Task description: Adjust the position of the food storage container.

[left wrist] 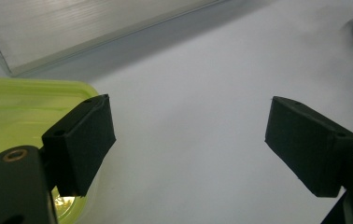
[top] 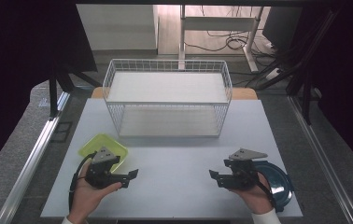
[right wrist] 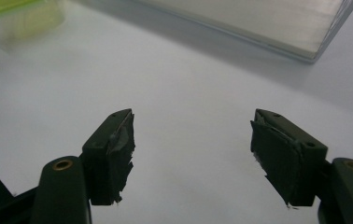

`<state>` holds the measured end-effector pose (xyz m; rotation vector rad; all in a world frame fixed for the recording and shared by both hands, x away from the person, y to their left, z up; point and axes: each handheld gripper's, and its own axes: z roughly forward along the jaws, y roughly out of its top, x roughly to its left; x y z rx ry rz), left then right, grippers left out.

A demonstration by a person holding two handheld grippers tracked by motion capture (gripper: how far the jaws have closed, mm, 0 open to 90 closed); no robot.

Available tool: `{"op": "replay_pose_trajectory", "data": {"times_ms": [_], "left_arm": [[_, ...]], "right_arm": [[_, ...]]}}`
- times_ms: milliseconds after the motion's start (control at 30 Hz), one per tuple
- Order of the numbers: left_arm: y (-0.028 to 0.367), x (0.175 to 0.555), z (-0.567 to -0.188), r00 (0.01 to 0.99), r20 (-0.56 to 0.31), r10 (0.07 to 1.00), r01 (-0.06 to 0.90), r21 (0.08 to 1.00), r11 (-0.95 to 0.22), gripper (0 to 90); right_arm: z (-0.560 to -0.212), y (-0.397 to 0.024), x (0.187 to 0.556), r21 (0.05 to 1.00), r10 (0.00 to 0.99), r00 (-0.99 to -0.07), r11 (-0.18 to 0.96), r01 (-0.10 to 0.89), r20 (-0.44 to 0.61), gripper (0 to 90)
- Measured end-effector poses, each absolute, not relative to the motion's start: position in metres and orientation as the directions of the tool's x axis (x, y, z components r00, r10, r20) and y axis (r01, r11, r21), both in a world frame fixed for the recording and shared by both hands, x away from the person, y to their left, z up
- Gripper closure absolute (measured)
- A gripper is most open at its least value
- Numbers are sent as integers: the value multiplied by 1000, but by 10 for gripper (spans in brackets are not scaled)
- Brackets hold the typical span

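Observation:
A yellow-green plastic container (top: 102, 147) lies at the table's near left, with my left gripper (top: 130, 176) held in a hand just in front of it, pointing right toward the table's middle. Its jaws stand open with nothing between them; in the left gripper view the green container (left wrist: 11, 116) lies behind the left pad (left wrist: 83, 144). A dark blue plate (top: 277, 182) lies at the near right under my right hand. My right gripper (top: 214, 177) points left, open and empty. The right gripper view looks over bare table toward the green container (right wrist: 25, 16).
A white wire two-shelf basket rack (top: 167, 100) stands at the back middle of the white table (top: 174, 163). The rack's base edge (right wrist: 258, 28) shows ahead of the right gripper. Dark curtains flank the table; metal rails run along both sides.

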<state>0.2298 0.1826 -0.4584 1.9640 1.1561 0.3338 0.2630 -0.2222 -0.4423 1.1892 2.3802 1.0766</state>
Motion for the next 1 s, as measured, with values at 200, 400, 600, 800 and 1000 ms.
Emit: {"op": "replay_pose_trajectory", "data": {"times_ms": [200, 400, 600, 800, 1000], "left_arm": [[182, 230, -458, 541, -144, 828, 597, 759, -258, 158], [179, 239, -454, 563, -145, 814, 586, 764, -269, 158], [172, 244, -452, 584, -142, 799, 579, 762, -288, 159], [168, 249, -453, 593, -134, 794, 570, 767, -296, 165], [171, 247, -454, 580, -137, 803, 579, 763, -288, 165]], "right_arm": [[-429, -234, 258, 746, 776, -623, 357, 561, 97, 347], [-421, -254, 253, 754, 803, -587, 320, 574, 105, 372], [-412, -290, 245, 762, 859, -502, 257, 595, 103, 425], [-405, -324, 237, 758, 906, -415, 212, 617, 84, 516], [-405, -355, 230, 738, 941, -334, 184, 650, 60, 651]]}}
